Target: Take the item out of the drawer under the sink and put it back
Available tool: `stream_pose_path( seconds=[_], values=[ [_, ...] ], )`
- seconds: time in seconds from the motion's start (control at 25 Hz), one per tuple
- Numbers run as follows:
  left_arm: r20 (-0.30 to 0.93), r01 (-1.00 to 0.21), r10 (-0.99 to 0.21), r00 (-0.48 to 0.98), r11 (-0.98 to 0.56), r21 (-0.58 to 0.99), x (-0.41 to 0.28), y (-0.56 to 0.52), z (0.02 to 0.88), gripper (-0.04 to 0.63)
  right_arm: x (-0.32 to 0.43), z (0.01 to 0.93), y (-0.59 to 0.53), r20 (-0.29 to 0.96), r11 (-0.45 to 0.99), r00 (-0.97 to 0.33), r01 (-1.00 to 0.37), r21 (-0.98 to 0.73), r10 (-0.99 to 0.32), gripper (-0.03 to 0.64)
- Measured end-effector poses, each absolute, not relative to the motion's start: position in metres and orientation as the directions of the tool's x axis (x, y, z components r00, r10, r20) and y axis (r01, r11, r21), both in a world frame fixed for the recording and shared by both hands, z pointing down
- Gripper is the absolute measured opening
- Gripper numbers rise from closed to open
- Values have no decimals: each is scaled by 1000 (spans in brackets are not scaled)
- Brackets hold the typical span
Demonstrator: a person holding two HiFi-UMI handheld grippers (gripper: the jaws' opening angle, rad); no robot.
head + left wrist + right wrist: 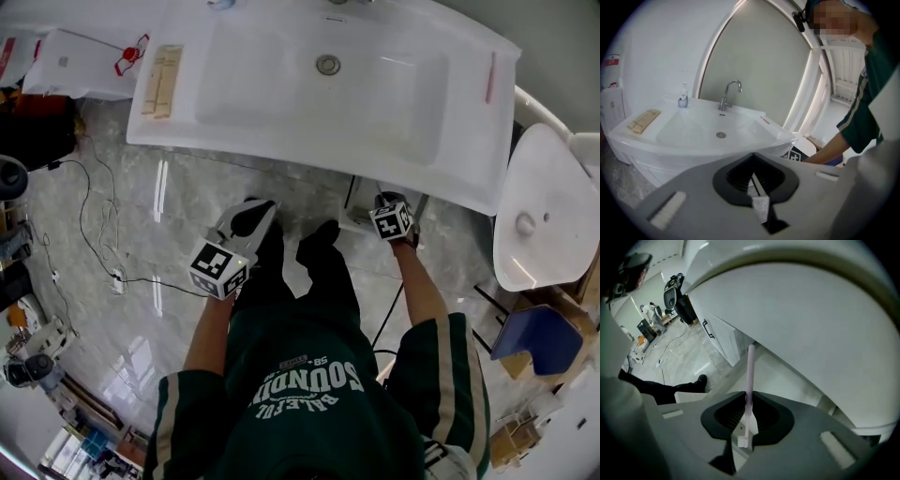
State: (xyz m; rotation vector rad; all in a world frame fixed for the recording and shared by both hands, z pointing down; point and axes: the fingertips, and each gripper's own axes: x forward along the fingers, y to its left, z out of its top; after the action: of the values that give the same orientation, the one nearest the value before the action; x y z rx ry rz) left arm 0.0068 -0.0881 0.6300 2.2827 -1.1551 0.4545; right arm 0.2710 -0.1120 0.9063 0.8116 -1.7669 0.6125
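Pink stick point(751, 376): clamped in right gripper point(744, 425), tip jutting past the jaws, beneath sink point(187, 131) front edge | left gripper point(757, 187): jaws together, holding nothing | step: likely returning stick to drawer, which is unseen | care: keep a firm grip, clear the sink underside, lay stick flat before letting go

Thin pink stick point(751, 373), upright in R claw point(748, 414)

We note glossy grey marble floor point(187, 216), light streaks across it; black cables point(155, 281) trailing at left of frame; white wall point(651, 51), arched grey panel point(759, 70) upper centre.
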Motion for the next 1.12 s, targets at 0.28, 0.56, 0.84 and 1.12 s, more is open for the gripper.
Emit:
stream_pose_path(
  seconds=[0.28,0.56,0.84,1.12],
  values=[
    [557,-850,-644,524,-431,302,-18,-74,648,51,266,950,-127,968,541,-182,-839,-59,-175,49],
    [567,-867,-657,497,-395,303,-33,-66,656,50,268,971,-134,973,465,-159,-883,-65,-165,49],
    [571,-870,-657,492,-387,305,-38,-65,660,51,268,981,-135,976,459,-146,-887,-57,-160,51],
    [570,-867,-654,498,-393,307,-37,-61,657,51,271,984,-132,976,430,-144,-901,-60,-166,51]
  ],
)
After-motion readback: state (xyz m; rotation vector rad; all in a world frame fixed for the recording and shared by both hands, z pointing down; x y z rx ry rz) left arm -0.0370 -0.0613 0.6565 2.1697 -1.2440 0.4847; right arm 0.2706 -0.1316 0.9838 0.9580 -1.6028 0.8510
